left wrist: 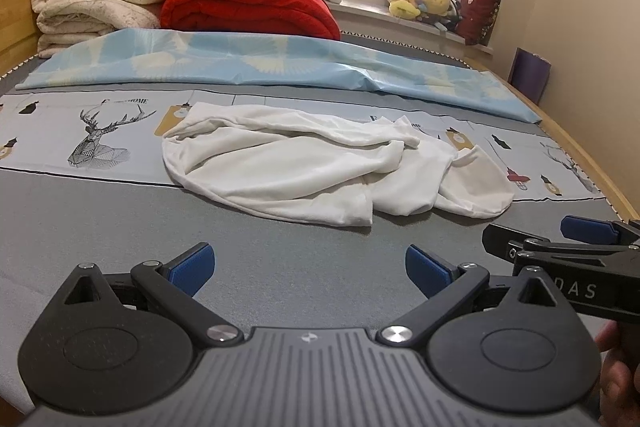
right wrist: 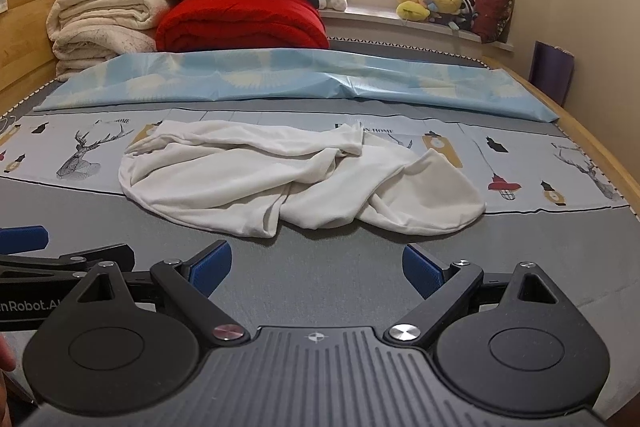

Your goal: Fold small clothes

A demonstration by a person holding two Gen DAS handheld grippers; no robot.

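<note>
The white garment [left wrist: 320, 167] is lying crumpled on the bed [left wrist: 120, 227], looking light, soft and limp; its near hem seems the best hold. Both hand-held grippers, left [left wrist: 310, 267] and right [right wrist: 316, 267], are hovering wide, holding nothing.

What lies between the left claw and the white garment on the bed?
Only bare grey bedsheet lies between the open left claw and the crumpled white garment; the left wrist view shows this.
</note>
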